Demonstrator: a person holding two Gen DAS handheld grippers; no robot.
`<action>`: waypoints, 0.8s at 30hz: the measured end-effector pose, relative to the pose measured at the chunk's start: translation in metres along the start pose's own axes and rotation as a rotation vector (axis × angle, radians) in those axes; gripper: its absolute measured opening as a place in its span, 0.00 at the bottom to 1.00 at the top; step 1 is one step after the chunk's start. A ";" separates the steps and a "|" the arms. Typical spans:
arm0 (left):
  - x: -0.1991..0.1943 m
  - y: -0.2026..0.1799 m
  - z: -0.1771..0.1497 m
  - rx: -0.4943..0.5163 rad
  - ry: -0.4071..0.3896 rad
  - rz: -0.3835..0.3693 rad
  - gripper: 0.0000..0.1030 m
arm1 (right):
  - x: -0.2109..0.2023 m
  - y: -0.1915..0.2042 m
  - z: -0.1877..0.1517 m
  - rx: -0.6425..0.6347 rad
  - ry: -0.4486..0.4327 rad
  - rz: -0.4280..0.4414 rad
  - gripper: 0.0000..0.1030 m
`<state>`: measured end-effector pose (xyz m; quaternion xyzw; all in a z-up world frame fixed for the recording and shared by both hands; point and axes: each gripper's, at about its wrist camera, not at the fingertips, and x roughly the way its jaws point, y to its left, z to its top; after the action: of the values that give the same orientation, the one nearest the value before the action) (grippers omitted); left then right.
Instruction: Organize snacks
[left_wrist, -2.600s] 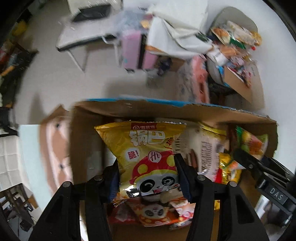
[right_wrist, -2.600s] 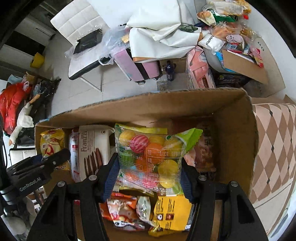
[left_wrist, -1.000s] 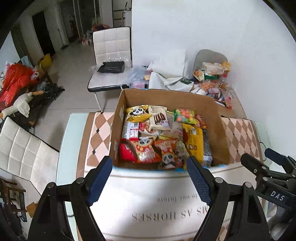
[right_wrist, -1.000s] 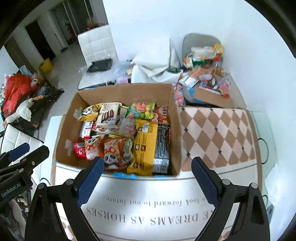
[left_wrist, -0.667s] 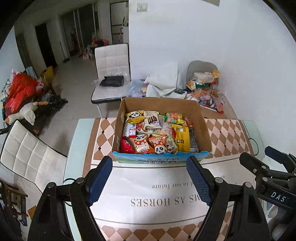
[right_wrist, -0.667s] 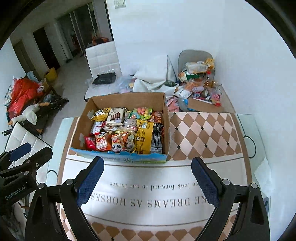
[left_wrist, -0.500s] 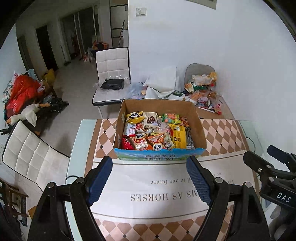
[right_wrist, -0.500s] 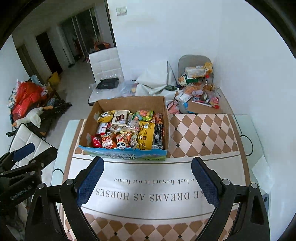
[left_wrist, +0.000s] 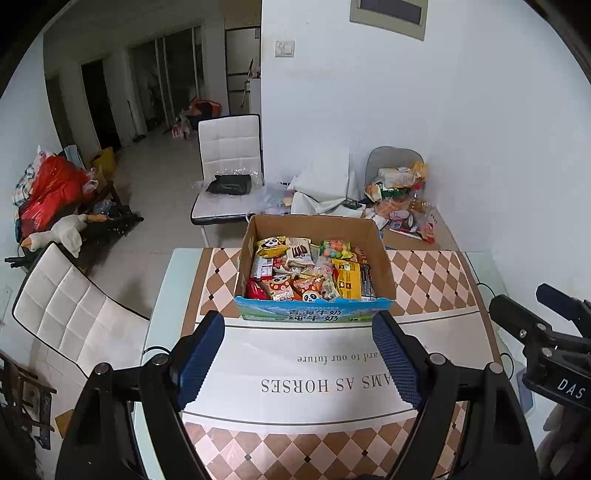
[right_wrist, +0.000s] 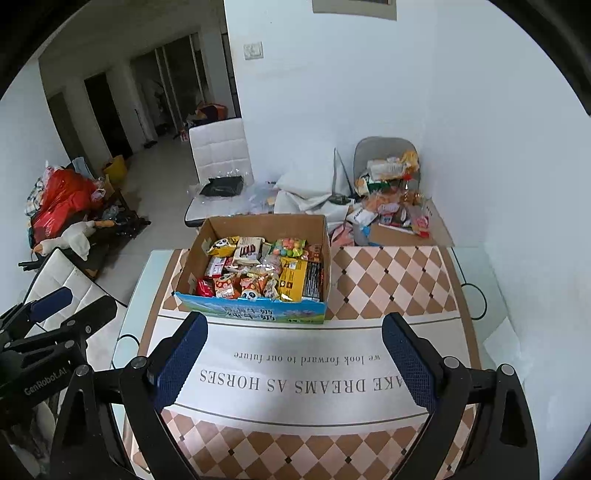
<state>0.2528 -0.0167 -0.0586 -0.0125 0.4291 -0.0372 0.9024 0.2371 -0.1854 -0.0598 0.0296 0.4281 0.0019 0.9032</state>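
- The box (left_wrist: 314, 315) of snacks (left_wrist: 306, 269) stands on the far half of the counter (left_wrist: 424, 284), its printed blue front wall facing the cameras.
- The snacks fill the box: a panda bag (left_wrist: 272, 246) at the far left, a bag of coloured balls (left_wrist: 334, 249) at the far right, a yellow pack (left_wrist: 347, 282) along the right side.
- The left gripper (left_wrist: 301, 360) hangs above the near part of the counter, jaws wide and empty, well apart from the box.
- The right gripper (right_wrist: 295, 356) hangs beside it, jaws just as wide, holding nothing.
- Each gripper shows at the edge of the other's view.
- A cloth (right_wrist: 295, 373) with printed words and a checked border covers the counter under both grippers.
- A white chair (left_wrist: 74, 321) stands at the counter's left side; another (left_wrist: 229, 173) stands beyond the box.
- More packets (left_wrist: 399, 199) are heaped on a grey chair and flat cardboard by the wall, beyond the counter.
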 end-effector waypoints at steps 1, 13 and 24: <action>-0.003 0.000 0.000 -0.004 -0.005 -0.001 0.79 | -0.004 0.000 0.000 -0.004 -0.006 -0.001 0.95; 0.010 0.000 0.002 -0.011 -0.024 0.028 0.98 | 0.004 0.005 0.005 -0.010 -0.023 -0.018 0.99; 0.028 0.001 0.012 -0.012 -0.047 0.054 0.98 | 0.027 0.005 0.012 0.008 -0.027 -0.051 1.00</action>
<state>0.2801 -0.0180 -0.0729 -0.0070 0.4084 -0.0099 0.9127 0.2635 -0.1799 -0.0728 0.0224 0.4166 -0.0230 0.9085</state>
